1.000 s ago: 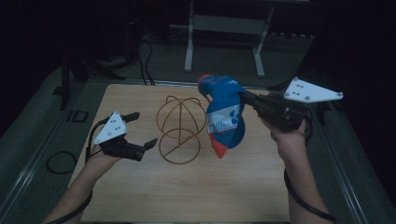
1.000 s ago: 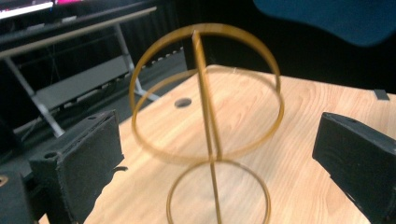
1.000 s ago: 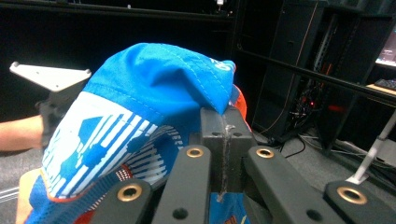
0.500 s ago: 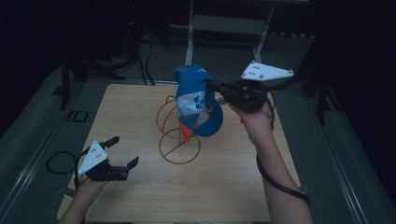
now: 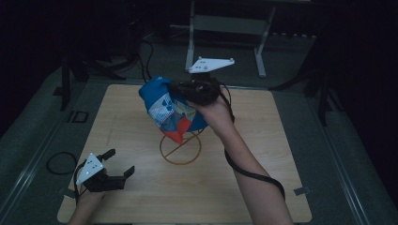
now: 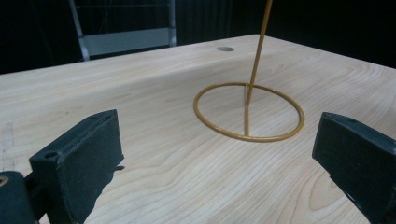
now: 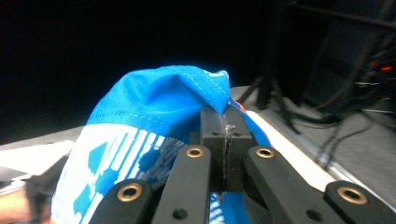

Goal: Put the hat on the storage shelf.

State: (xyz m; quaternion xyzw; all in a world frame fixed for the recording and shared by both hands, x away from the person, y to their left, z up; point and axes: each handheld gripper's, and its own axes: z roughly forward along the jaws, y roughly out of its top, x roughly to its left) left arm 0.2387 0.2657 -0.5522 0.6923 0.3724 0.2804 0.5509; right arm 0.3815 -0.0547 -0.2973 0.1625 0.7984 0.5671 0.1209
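The right gripper (image 5: 176,89), held just above the centre of the high view, had its jaws pressed together on a fold of a blue cap (image 5: 171,110) with white and red panels. In the right gripper view the two black pads met in the middle of the frame with the blue fabric (image 7: 154,112) pinched between them, the cloth bulging to the left of the jaws. The cap hung in the air over the top of a gold wire stand (image 5: 180,149), whose round base ring sat on the wooden table (image 5: 263,154) just below the centre of the high view; the cap hid the stand's upper part there, and whether cloth and wire touched could not be told.

At the lower left of the high view, the left gripper (image 5: 119,164) hovered low over the table's near corner, well apart from the stand, its jaws spread wide with nothing between them. In the left gripper view the two black pads stood at the lower left and lower right, and the stand's ring (image 6: 249,112) and its thin upright rod lay right of centre on the pale tabletop (image 6: 140,93). A black cable (image 5: 256,173) trailed along the person's right forearm.
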